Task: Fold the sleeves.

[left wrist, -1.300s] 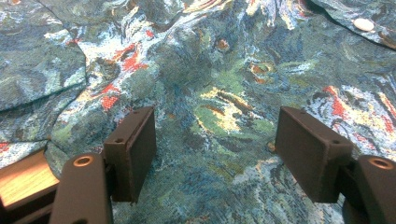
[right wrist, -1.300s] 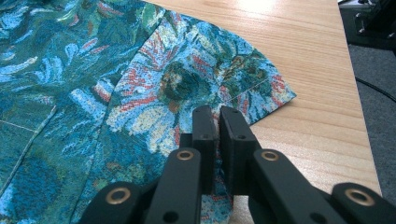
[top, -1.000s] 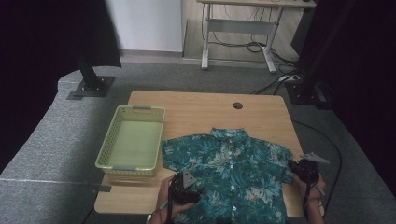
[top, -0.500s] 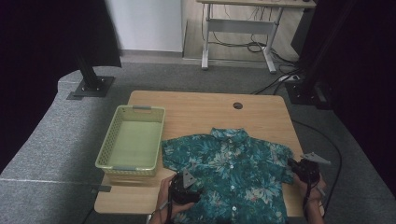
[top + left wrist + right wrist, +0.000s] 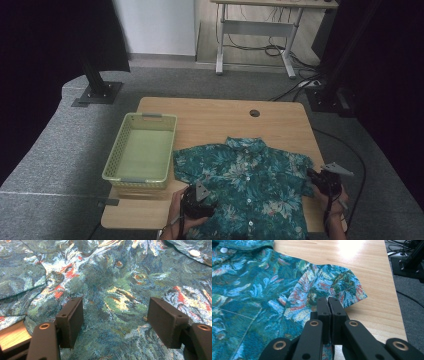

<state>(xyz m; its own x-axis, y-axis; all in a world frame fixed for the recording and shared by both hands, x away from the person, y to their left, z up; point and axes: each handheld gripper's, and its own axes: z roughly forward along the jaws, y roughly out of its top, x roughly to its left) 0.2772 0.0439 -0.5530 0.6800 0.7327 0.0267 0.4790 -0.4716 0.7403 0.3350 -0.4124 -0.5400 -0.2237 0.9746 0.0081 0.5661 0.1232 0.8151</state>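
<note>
Teal floral shirt point(image 5: 245, 185) flat on counter point(image 5: 220, 117) beside empty basket point(image 5: 142, 150). Left hand-held gripper point(image 5: 115, 315) spread over fabric; right hand-held gripper point(image 5: 328, 305) pinched on shirt by sleeve, likely for folding.

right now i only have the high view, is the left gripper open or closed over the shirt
Observer: Open. In the left gripper view the left gripper has its jaws wide apart over the shirt.
Operator: and the right one
Observer: The right gripper is shut, jaws pressed together at the shirt's edge below the sleeve.
Operator: is it pinching cloth
Observer: Cannot confirm; fabric shows below the jaws, but none visibly between the tips.
</note>
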